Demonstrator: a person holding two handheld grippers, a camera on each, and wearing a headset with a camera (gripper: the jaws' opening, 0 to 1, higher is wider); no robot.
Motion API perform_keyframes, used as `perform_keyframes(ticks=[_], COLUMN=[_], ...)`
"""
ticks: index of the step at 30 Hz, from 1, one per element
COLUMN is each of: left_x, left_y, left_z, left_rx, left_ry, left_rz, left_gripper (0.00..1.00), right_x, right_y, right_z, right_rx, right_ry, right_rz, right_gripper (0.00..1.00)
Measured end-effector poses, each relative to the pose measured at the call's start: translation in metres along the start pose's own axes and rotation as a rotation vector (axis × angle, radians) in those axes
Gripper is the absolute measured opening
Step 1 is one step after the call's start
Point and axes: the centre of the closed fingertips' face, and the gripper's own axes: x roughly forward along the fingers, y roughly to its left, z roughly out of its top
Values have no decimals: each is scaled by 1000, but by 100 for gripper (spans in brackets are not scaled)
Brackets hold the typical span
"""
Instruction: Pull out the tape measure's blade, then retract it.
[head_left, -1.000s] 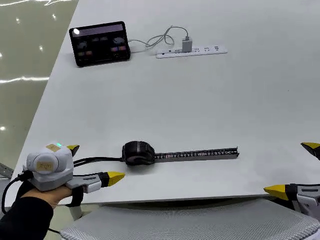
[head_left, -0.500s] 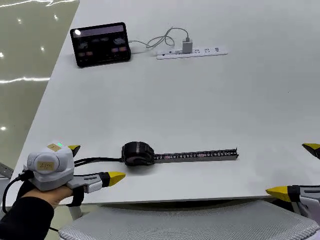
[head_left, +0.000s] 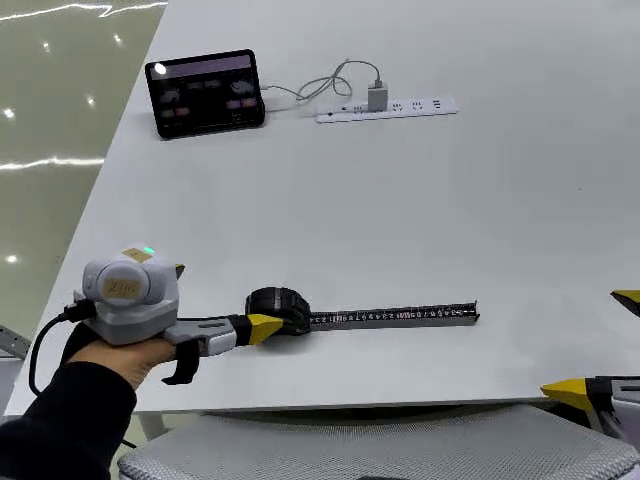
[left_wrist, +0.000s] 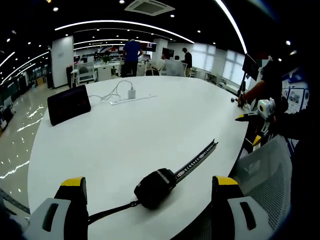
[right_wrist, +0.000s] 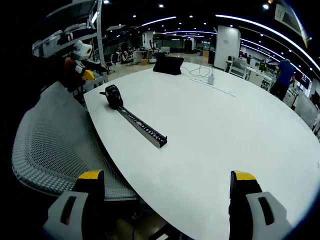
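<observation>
Your tape measure (head_left: 278, 308) lies on the white worktop (head_left: 420, 220), close to the edge nearest you. Its blade (head_left: 395, 316) is pulled out and lies flat, running from the black case (left_wrist: 156, 186) toward your right side. A thin black strap (left_wrist: 112, 210) trails from the other side of the case.

Your left tongs (left_wrist: 150, 181) are wide open and hold nothing. The case sits just ahead of them, in the gap between the two yellow tips (left_wrist: 74, 182). In the head view one tip looks right up against the case, but I cannot tell if it touches.

Your right tongs (right_wrist: 167, 175) are wide open and empty too, well apart from the tape measure, out past the blade's far end.

Far behind the tape measure stand a dark tablet (head_left: 205, 92) and a white power strip (head_left: 388, 108).
</observation>
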Motion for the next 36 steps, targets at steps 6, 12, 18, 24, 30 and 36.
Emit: perform_keyframes(ticks=[6,12,18,24,30,36], left_x=[15,31,50,62,65,73], left_y=[4,-3,-4,3,20,9], left_z=[-11,-27,-40,-48,-50,-53], left_rx=[-72,-74,-104,-151,-222,-164], left_ry=[36,93,121,79,56,83], left_rz=[85,126,152,235,280,240], left_gripper=[100,100,99,98,100,100], right_x=[0,13,29,42,54,70], right_y=[0,9,17,13,7,10], right_z=[5,10,12,23,33,31], right_rx=[-7,-49,-113,-158,-214,-290], right_ry=[-5,0,46,55,79,131], right_rz=[13,65,106,137,159,226], right_gripper=[100,100,100,97,97,90])
